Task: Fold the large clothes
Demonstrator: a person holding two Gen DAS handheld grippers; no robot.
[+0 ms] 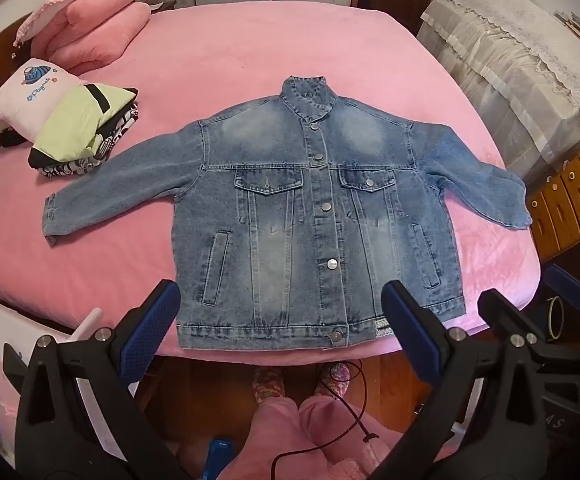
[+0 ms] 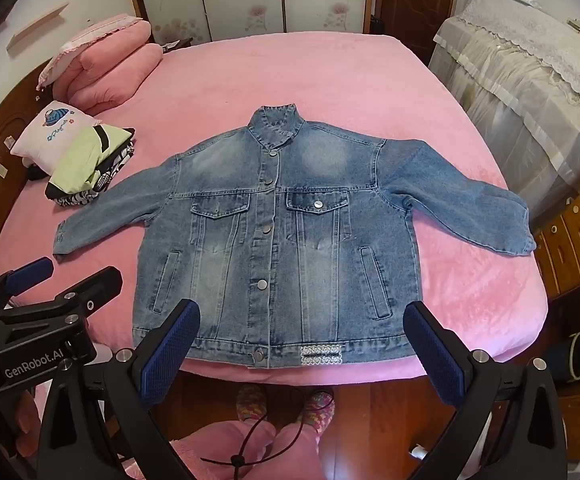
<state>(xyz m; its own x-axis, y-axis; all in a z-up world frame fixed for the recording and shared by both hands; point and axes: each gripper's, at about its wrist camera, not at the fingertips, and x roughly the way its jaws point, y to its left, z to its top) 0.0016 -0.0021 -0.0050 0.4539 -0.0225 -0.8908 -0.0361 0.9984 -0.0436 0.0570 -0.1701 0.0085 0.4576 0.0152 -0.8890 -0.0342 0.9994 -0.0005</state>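
A blue denim jacket (image 1: 309,216) (image 2: 278,236) lies flat and buttoned on the pink bed (image 1: 250,52) (image 2: 290,76), front up, collar away from me, both sleeves spread out to the sides. Its hem reaches the bed's near edge. My left gripper (image 1: 280,312) hovers open above the hem, nothing between its blue pads. My right gripper (image 2: 301,336) is also open and empty, over the hem near the white label (image 2: 321,356). In the left wrist view the right gripper (image 1: 537,308) shows at the right edge; in the right wrist view the left gripper (image 2: 62,280) shows at the left.
A stack of folded clothes (image 1: 86,132) (image 2: 90,164) and pink pillows (image 1: 90,28) (image 2: 106,64) lie at the bed's left. A lace-covered piece of furniture (image 1: 521,80) and wooden drawers (image 1: 569,208) stand to the right. A person's pink-clad legs and slippers (image 1: 301,384) are below on the wooden floor.
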